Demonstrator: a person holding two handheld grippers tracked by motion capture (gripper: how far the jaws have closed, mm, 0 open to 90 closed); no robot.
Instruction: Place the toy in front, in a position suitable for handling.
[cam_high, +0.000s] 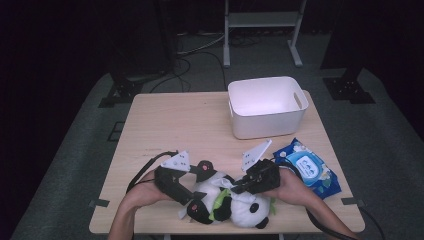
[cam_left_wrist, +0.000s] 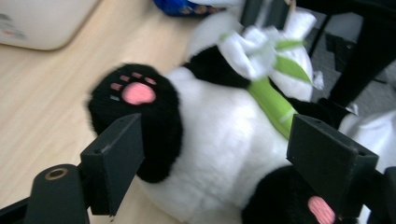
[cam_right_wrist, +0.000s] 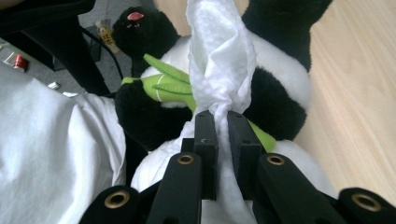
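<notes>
Your left gripper (cam_high: 186, 192) stood with its black jaws spread wide around the belly of the black-and-white plush panda (cam_high: 227, 202), one jaw by the pink-padded paw, the other by the lower leg. In the left gripper view the pads looked close to the fur, but you could not tell whether they pressed it. The panda lay on its back at the near edge of the pale wooden table (cam_high: 175, 125), between your two hands. Its long axis ran roughly along that edge, from the feet on the left to the head on the right.

Your right gripper (cam_right_wrist: 223, 135) was clenched on a white crumpled wipe (cam_right_wrist: 219, 60), whose bunched end lay on the panda's chest beside the green bamboo leaf (cam_right_wrist: 163, 86). That gripper was the nearer one to the patch being wiped, so the next stroke likely ran along the body. A white plastic bin (cam_high: 267, 107) sat towards the far right corner, and a blue wet-wipe packet (cam_high: 307, 167) lay by the right edge.
</notes>
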